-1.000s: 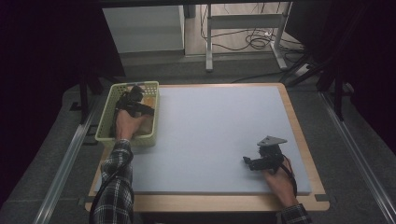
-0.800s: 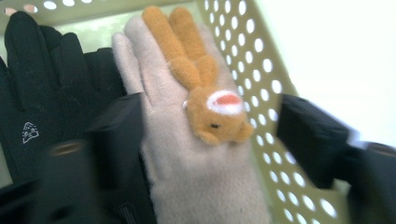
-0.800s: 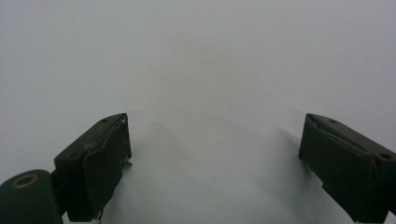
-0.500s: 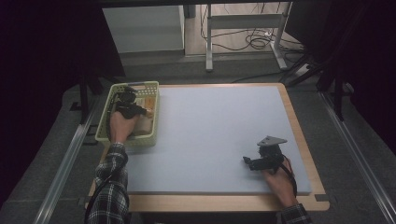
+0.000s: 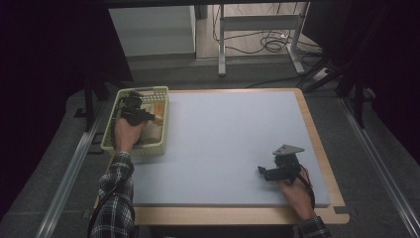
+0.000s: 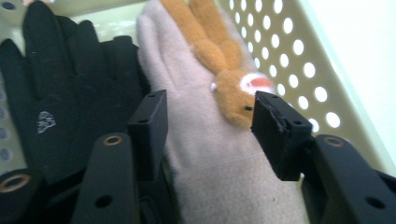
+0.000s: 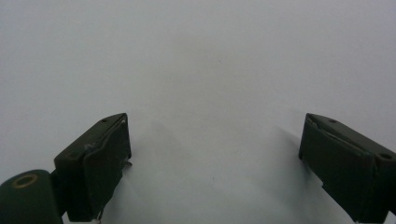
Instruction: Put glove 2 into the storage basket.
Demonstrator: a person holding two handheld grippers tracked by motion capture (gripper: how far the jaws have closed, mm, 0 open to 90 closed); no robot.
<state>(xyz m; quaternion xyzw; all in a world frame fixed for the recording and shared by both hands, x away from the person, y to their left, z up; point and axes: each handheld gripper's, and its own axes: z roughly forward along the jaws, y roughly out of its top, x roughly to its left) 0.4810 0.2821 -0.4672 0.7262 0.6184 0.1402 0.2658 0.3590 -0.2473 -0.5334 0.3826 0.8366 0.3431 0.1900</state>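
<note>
- Beige fleece glove (image 6: 205, 154): lies flat in the perforated basket, fingers pointing to the far end; an orange plush rabbit ornament (image 6: 219, 60) is sewn on its back. Judged light, soft and limp; it will sag and fold when lifted. The nap should give good friction.
- Suggested hold: pinch across the palm or cuff, through both fabric layers, rather than by the ornament, whose stitching may pull.
- Left hand-held gripper (image 6: 208, 123): jaws spread apart, straddling the glove's palm, one on each side, not yet closed on it.
- Black glove (image 6: 56, 93): just left of the beige one, touching it; a careless pinch could catch it too.
- Yellow-green perforated basket (image 5: 162, 101): at the far left of the worktop (image 5: 233, 134).
- Right hand-held gripper (image 5: 270, 173): jaws wide apart, empty, resting over the bare white surface at near right, well apart from the basket.
</note>
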